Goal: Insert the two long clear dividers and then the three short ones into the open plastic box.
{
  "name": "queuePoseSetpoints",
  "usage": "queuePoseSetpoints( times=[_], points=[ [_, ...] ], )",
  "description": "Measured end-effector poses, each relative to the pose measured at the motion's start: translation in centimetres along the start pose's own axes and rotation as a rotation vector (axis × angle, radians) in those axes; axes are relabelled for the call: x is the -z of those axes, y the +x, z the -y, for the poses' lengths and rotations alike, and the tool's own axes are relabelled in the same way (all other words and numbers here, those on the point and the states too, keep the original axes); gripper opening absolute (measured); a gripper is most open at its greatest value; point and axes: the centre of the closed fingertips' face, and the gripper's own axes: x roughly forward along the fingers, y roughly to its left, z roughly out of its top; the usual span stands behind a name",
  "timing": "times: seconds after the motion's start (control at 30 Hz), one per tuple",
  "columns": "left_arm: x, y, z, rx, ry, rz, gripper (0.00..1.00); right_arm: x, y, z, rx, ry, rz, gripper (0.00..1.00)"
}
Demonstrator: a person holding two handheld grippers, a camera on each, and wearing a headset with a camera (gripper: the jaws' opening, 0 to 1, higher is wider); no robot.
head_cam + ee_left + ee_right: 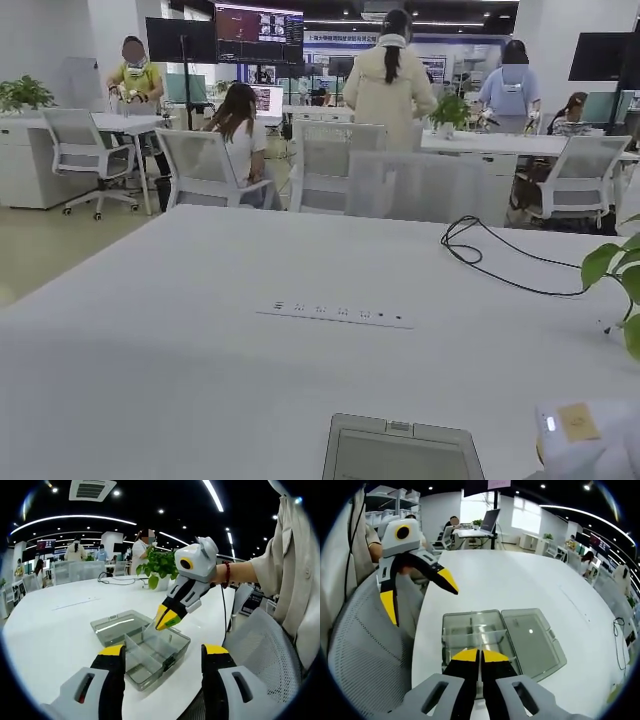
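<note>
Right gripper point(480, 655), jaws pressed together, seemingly pinches a clear divider point(159, 632) over the plastic box point(470, 630); lower it upright, square to the box walls; left gripper point(164, 652) stands spread

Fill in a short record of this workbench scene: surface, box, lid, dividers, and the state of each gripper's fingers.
Surface: white table
Box: clear plastic box, open, near the table's edge
Lid: lid lying flat beside the base
Dividers: clear dividers standing inside the box; count unclear
Left: left gripper, fingers wide apart
Right: right gripper, fingers together over the box; cannot tell whether they hold a divider
</note>
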Motion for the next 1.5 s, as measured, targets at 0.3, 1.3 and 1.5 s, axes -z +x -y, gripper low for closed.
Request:
queuePoseSetpoints(
  times=[0.3, 1.3, 1.5],
  points=[
    [-0.1, -0.1, -0.2, -0.011, 0.000, 0.003, 0.61, -0.2, 1.0, -0.4, -0.022, -0.075, -0.031, 0.02],
    [0.0, 0.0, -0.2, -0.018, 0.009, 0.001, 0.61, 1.0, 3.4, -0.6, -0.082, -0.142, -0.148, 0.02],
    [-0.1, -0.1, -0.3, -0.023, 0.009, 0.004, 0.62, 1.6, 4.0, -0.6, -0.079, -0.143, -0.194, 0.02]
  ],
)
